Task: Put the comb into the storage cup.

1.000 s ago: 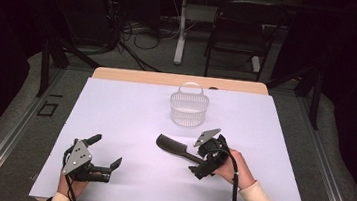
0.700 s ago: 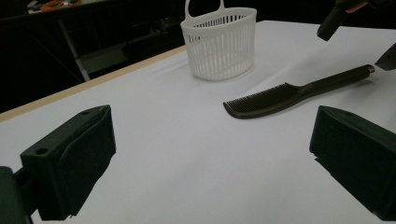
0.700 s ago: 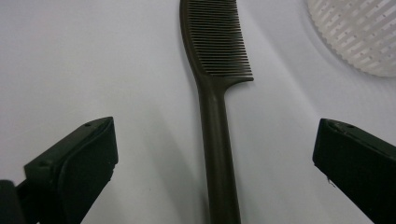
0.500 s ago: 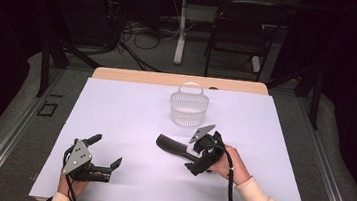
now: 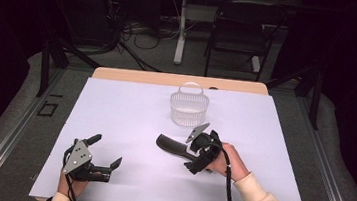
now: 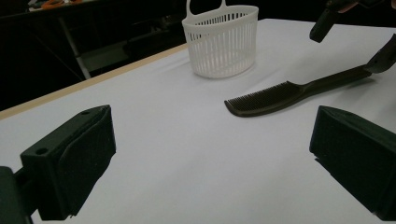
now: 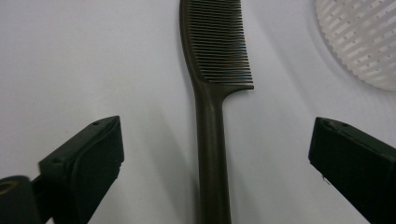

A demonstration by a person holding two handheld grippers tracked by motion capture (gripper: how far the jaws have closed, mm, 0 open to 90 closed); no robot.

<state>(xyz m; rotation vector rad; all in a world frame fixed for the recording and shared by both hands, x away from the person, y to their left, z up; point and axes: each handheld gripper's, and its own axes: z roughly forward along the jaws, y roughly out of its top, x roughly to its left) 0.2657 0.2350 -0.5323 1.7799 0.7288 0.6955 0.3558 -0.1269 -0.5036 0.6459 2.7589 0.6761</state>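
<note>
Since the earlier frames, the right hand-held gripper (image 5: 195, 158) has shifted a little toward the comb (image 5: 174, 148), and its jaws have just been closing slightly; the left hand-held gripper (image 5: 105, 158) has not moved.

Right hand-held gripper: jaws stand wide apart, one on either side of the comb's handle, with the handle between them. In the right gripper view (image 7: 212, 177) neither pad touches the handle; clear gaps show on both sides.

Comb: dark, lying flat on the white surface (image 5: 129, 120). Its handle runs up the centre line between the right jaws (image 7: 211, 154), with the toothed end pointing away from that gripper. In the left gripper view the comb (image 6: 280, 95) lies ahead and to the right of the left jaws, well apart from them.

Basket: white, slatted, with a loop handle, standing upright (image 5: 189, 106) beyond the right hand-held gripper, near the comb's toothed end but not touching it.

Left hand-held gripper: jaws apart, nothing between them, resting low over the surface.

Markings: no brand, label or legible writing can be made out on the comb, the basket or either gripper.
</note>
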